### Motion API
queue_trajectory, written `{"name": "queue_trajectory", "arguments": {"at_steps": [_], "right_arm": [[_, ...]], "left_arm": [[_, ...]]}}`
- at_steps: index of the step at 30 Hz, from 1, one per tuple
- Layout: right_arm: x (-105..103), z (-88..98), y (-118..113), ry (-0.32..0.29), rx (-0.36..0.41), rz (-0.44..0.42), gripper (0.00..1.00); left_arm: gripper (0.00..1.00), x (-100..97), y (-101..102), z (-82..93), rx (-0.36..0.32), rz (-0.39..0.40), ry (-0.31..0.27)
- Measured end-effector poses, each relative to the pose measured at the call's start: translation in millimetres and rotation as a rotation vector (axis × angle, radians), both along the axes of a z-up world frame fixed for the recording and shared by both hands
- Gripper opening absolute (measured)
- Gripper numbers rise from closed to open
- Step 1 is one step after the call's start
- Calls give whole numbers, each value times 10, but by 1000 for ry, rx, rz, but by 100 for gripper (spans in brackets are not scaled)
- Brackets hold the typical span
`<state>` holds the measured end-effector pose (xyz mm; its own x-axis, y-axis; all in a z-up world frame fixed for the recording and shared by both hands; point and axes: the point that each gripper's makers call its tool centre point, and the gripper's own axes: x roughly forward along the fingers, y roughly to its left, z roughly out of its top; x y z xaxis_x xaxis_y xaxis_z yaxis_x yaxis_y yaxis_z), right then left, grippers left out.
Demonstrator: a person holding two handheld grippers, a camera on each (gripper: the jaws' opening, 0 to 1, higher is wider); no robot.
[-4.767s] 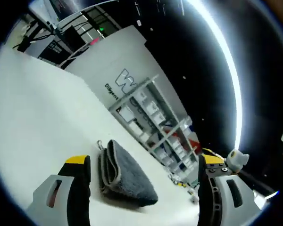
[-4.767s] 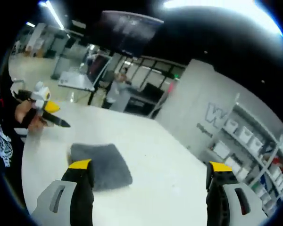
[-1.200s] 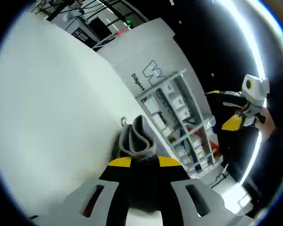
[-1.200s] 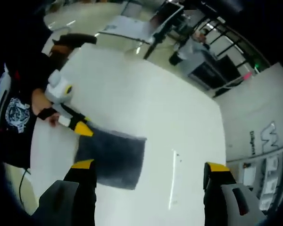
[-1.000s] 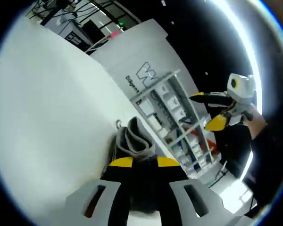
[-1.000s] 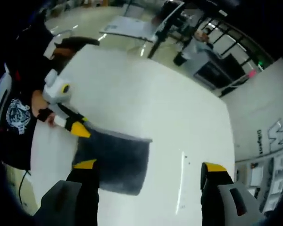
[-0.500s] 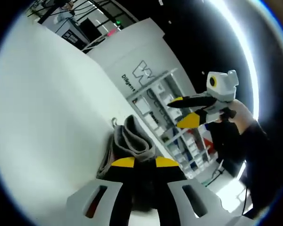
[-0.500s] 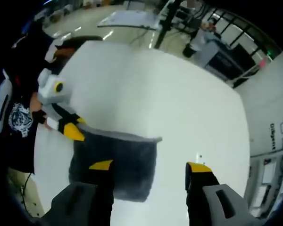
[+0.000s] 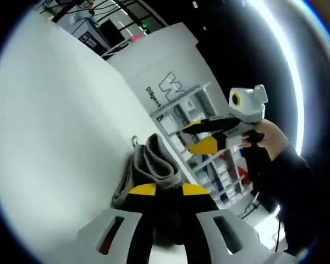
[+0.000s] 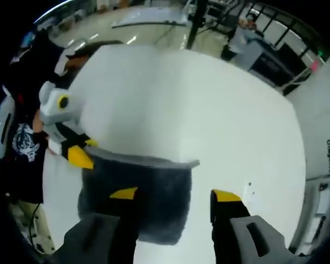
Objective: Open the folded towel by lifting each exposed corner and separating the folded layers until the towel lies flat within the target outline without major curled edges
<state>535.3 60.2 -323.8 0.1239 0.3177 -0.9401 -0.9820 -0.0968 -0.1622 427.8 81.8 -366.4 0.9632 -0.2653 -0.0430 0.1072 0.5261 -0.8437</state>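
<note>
The right gripper (image 10: 173,196) hangs above the white table (image 10: 220,121) with its 2 yellow-tipped jaws apart, over the grey towel (image 10: 140,192). At the towel's left edge the left gripper (image 10: 77,154) pinches a lifted layer.

— What is recorded as the work surface?
— One white table (image 10: 209,110), wide and plain, seen in both views.

— And behind it, in the left gripper view?
— One white wall panel (image 9: 154,60) bearing a grey logo and lettering; one shelf rack (image 9: 195,118) stocked with small white boxes, set beside the panel.

— Anything further listed in the right gripper view?
— One second table (image 10: 148,23) on a glossy floor (image 10: 99,16), well apart; one person (image 10: 241,32) standing beyond, blurred.
</note>
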Motion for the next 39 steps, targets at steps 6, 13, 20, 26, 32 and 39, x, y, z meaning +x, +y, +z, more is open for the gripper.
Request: {"name": "queue_trajectory", "arguments": {"at_steps": [6,13,20,26,32,39], "right_arm": [[95,-120,98,0,8,-6,47],[193,-435,141,47,2,-33,44],[128,-545,128,78,-22,-28,35],[113,-602,105,78,-35,-34,35],[21,-707,109,90,-37,-20,25],[-11,-802,104,96,-50,-17,21]], "left_arm": [[12,16,-15,-35,-2,-10,10],[12,14,-18,-48,-9,-16,18],[12,24,-8,-55,-13,-14,23],[12,19,-8,-53,-19,-18,24],[12,12,1,-58,-22,-15,28],[12,2,-5,-56,-20,-12,27]]}}
